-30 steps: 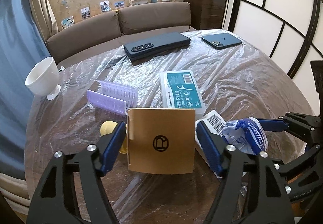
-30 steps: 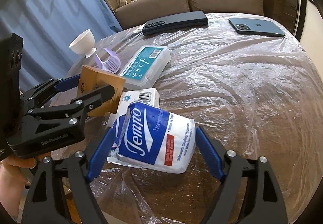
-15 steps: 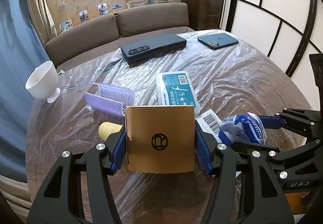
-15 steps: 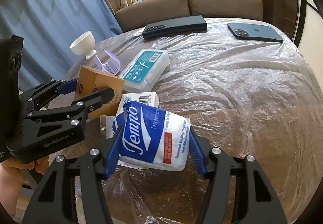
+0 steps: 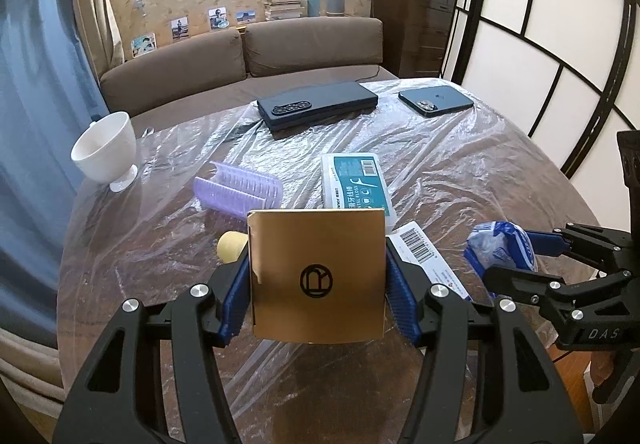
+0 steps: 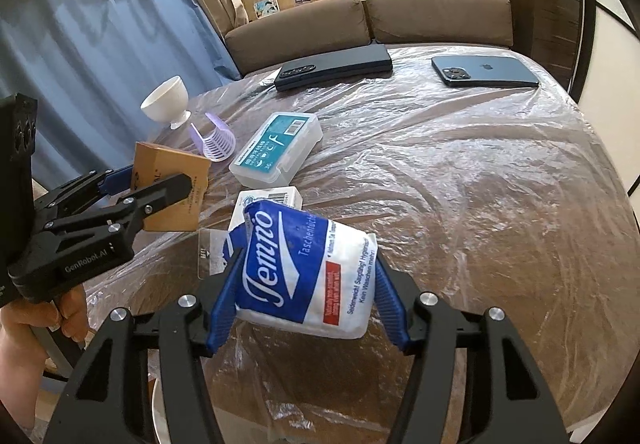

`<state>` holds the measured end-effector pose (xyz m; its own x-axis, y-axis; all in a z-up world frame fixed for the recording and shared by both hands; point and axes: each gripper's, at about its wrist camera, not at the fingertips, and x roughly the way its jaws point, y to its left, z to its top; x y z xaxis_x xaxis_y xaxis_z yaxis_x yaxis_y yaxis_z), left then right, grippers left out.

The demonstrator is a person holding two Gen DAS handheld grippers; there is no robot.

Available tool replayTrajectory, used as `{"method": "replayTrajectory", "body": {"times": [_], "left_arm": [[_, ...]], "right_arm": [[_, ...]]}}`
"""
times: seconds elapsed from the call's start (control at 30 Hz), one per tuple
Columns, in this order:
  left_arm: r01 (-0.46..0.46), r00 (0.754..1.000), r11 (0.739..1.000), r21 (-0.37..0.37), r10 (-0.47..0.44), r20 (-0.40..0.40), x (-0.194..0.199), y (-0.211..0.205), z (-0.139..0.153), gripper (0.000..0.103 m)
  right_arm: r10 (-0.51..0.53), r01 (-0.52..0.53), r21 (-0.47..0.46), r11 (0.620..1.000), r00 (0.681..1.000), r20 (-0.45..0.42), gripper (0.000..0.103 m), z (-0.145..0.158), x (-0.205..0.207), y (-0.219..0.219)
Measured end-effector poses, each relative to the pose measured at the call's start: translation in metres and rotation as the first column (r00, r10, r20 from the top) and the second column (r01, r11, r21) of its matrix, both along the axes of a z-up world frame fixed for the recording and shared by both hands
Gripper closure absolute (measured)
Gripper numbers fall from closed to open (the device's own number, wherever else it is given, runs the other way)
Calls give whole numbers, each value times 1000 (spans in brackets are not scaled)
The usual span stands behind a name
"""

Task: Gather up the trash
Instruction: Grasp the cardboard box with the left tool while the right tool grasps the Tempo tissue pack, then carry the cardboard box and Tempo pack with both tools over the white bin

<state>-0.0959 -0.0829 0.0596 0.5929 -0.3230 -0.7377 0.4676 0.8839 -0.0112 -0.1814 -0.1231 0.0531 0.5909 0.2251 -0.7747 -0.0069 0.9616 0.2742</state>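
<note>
Both sets of fingers have just been closed; the brown card box point(image 5: 316, 276) is clamped in the left gripper point(image 5: 316, 296), the tissue pack point(image 6: 306, 276) in the right gripper point(image 6: 306, 300); both are lifted clear of the surface point(image 6: 460, 184), ready for disposal.

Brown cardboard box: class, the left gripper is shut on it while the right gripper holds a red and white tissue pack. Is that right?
Not quite. The tissue pack in the right gripper is blue and white, with only a small red patch, as the right wrist view shows. The left gripper is indeed shut on the brown cardboard box.
</note>
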Motion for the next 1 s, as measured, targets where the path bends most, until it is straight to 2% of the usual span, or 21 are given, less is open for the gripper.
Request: {"method": "replayTrajectory", "body": {"times": [0.37,0.7,1.0], "left_arm": [[-30,999,999,22,31,-24,-21,5,6,43],[-32,998,993,114,39,-55,-49,5,-1,43],[-33,997,986,166,44,-63,-71,11,-3,43]], "right_arm": [[35,-35,-25,999,999,14,44,10,-20,8],[75,-75,-30,997,997,-1,44,9,-39,18],[123,-123,-58,991,992,-4,44,13,-57,26]]}}
